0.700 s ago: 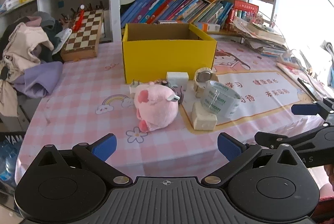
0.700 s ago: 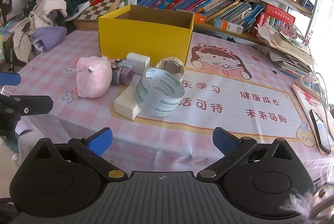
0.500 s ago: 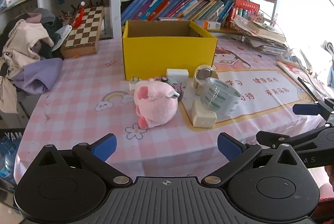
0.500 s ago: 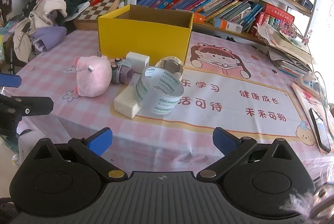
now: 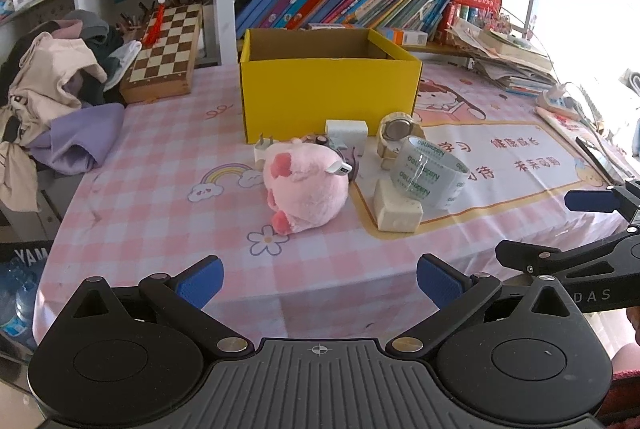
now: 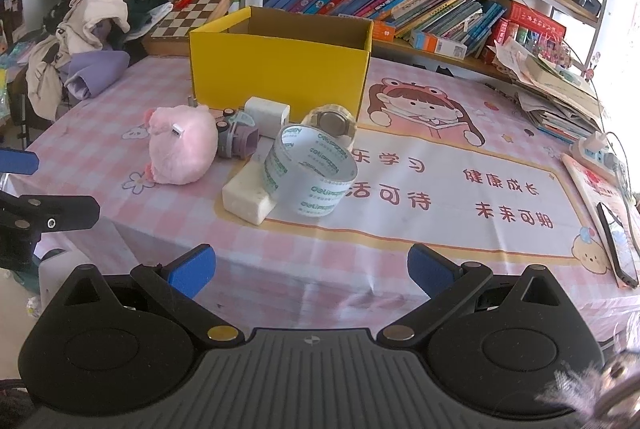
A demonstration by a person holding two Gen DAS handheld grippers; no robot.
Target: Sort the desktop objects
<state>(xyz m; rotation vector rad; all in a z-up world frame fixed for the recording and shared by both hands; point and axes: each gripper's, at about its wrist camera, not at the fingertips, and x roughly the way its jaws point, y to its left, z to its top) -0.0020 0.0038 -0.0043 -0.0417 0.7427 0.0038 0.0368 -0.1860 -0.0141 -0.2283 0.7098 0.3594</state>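
Left hand-held gripper (image 5: 318, 279): blue-padded fingers spread wide apart, nothing between them, poised at the near edge of the desk (image 5: 160, 197). Right hand-held gripper (image 6: 308, 267): same, fingers well apart and empty, also at the near edge. Each shows in the other's view only as a black arm and a blue pad cut off by the frame.

Objects sit clustered mid-desk, in front of the yellow box (image 5: 328, 95), which is open-topped; its floor is hidden by the front wall from both views.

- Pink plush toy (image 5: 306, 189) lies on its side, a small white tag on top. Face not visible.
- Clear tape roll (image 5: 428, 171) stands tilted, leaning on a cream block (image 5: 396, 209) and touching it. Green print on the tape, too small to read surely.
- Wristwatch (image 5: 396, 129) behind the tape, strap partly hidden by the roll.
- White charger (image 5: 346, 133) just in front of the box; lower part hidden behind the plush in the left view.
- Grey-purple item (image 6: 236, 139) touching the plush; hard to identify, mostly hidden in the left view.
- White plug adapter (image 5: 262, 149) with prongs up, half hidden behind the plush.

Surroundings: chessboard (image 5: 166, 47) propped at the back left, pile of clothes (image 5: 52, 97) at the left edge, shelves of books (image 5: 360, 3) behind. Phone (image 6: 618, 241) at the far right, cut by the frame.
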